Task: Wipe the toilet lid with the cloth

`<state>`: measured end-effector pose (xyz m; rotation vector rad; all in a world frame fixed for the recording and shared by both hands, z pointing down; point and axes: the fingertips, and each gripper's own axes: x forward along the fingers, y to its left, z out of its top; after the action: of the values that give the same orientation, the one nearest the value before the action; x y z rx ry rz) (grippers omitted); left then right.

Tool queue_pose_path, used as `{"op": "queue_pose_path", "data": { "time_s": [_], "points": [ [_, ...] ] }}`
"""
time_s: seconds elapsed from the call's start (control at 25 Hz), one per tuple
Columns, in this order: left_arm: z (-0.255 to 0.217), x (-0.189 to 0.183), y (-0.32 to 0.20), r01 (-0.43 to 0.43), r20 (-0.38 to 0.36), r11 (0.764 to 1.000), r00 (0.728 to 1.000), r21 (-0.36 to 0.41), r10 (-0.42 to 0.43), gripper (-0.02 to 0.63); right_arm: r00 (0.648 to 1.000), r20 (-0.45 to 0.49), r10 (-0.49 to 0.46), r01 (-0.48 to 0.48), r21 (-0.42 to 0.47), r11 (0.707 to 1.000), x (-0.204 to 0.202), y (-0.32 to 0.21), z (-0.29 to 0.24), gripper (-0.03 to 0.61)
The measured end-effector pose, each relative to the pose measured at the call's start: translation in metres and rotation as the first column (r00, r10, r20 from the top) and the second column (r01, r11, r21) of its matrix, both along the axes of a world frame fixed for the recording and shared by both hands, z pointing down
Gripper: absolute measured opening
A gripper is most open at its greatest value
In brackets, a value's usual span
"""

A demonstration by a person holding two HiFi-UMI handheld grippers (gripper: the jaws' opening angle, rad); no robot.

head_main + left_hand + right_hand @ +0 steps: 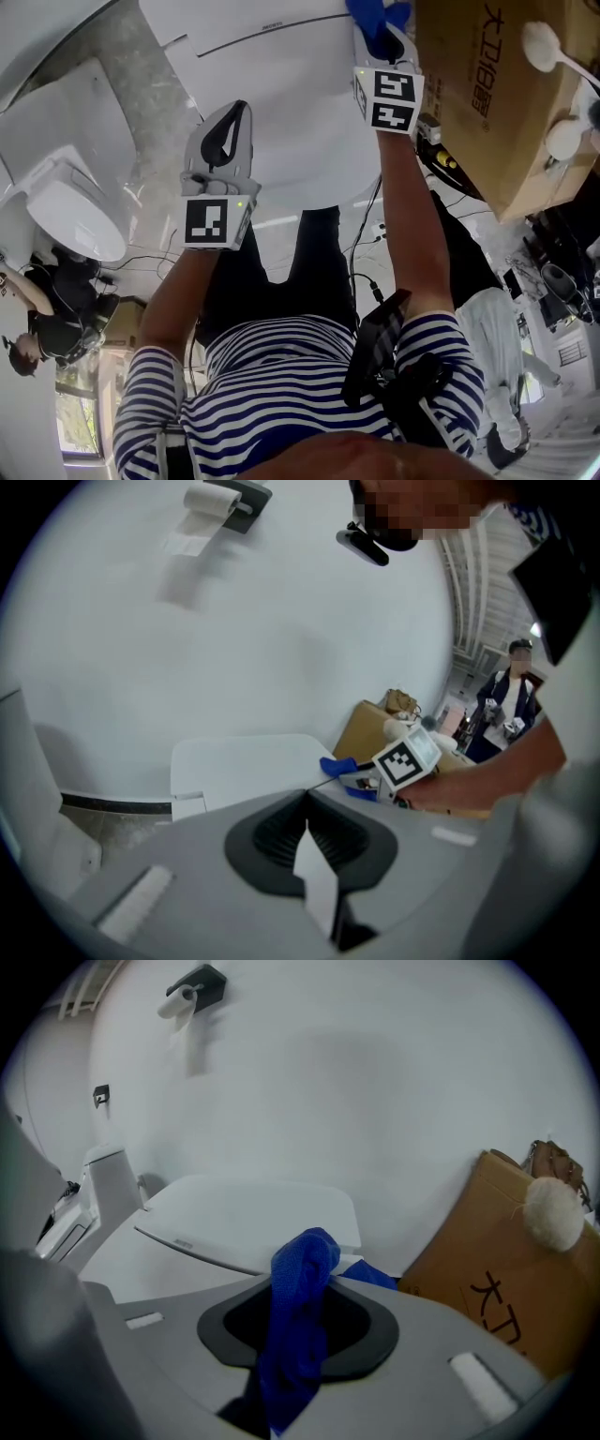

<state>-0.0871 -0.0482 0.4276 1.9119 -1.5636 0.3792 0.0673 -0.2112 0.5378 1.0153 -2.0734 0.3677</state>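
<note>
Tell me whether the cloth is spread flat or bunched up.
Bunched up. The blue cloth is pinched as a crumpled wad between the jaws of the right gripper, with a loose end poking out past them.

Glossy white toilet lid (pixel 300 117), nubby blue cloth (pixel 300 1274), matt cardboard box (pixel 478 122)

The person wore a navy-and-white striped shirt (pixel 281 375) at 6 o'clock and dark trousers (pixel 314 272); the grey left gripper (pixel 232 117) and right gripper (pixel 384 37) bore black-and-white marker cubes (pixel 217 221).

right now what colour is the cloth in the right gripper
The cloth is solid blue, seen best in the right gripper view.
</note>
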Motion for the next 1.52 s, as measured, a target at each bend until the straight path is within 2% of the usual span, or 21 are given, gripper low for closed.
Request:
{"op": "queue_pose_path", "data": {
  "time_s": [0.32, 0.68, 1.16, 1.36, 1.52],
  "points": [
    [-0.008, -0.008, 0.004, 0.011, -0.009, 1.0, 1.0, 0.017, -0.011, 0.002, 0.999, 0.029, -0.043, 0.044, -0.022, 0.999, -0.031, 0.019, -0.005, 0.112],
    [-0.013, -0.036, 0.03, 0.041, -0.005, 0.999, 0.999, 0.016, -0.041, 0.002, 0.98, 0.1, -0.173, 0.179, -0.057, 0.982, -0.119, 0.079, -0.008, 0.112],
    [-0.015, -0.105, 0.065, 0.128, 0.003, 0.992, 0.992, 0.015, -0.128, 0.002, 0.92, 0.188, -0.343, 0.366, -0.1, 0.925, -0.247, 0.164, -0.011, 0.112],
    [-0.017, -0.128, 0.075, 0.164, 0.006, 0.986, 0.986, 0.013, -0.165, 0.002, 0.894, 0.223, -0.389, 0.421, -0.118, 0.899, -0.284, 0.195, -0.012, 0.112],
    [-0.017, -0.143, 0.078, 0.192, 0.005, 0.981, 0.981, 0.01, -0.192, 0.002, 0.885, 0.243, -0.397, 0.437, -0.137, 0.889, -0.302, 0.207, -0.012, 0.112]
  ]
}}
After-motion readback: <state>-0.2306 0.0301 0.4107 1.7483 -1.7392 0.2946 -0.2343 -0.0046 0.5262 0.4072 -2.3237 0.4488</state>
